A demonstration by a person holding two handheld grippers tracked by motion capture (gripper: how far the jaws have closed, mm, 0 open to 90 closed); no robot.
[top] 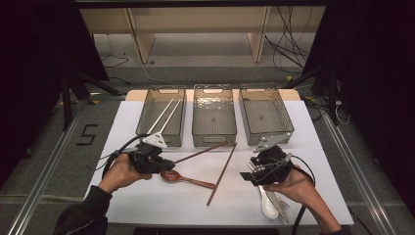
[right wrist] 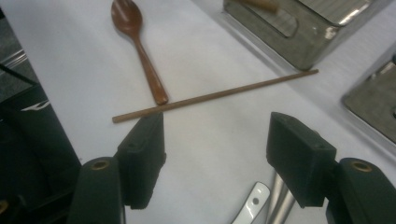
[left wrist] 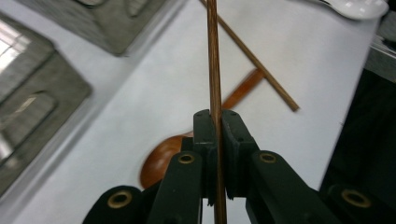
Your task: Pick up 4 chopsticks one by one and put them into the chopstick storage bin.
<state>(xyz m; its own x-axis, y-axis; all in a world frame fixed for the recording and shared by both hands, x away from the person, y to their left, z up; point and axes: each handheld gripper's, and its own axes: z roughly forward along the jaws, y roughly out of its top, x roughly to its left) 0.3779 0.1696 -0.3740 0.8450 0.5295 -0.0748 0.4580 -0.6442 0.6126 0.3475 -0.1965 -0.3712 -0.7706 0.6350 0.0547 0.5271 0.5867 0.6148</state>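
Here, the white table (top: 313, 147) carries three mesh baskets (top: 214, 117) along its far edge; the left basket (top: 154, 115) holds two pale chopsticks (top: 165, 116). Left gripper (left wrist: 216, 122): jaws pressed together on a brown chopstick (left wrist: 214, 56), lifted above the wooden spoon (left wrist: 161, 158). Right gripper (right wrist: 215, 140): jaws spread, nothing between them, above a white spoon (top: 268, 203). Second brown chopstick (right wrist: 215, 95) lies flat on the table near the wooden spoon's handle.

— Is any writing showing anywhere?
— One mark: a dark digit "5" (top: 87, 134) is lying on the grey floor (top: 49, 147) left of the table.
— Are the baskets or utensils carrying labels?
— Nothing readable is showing on them.
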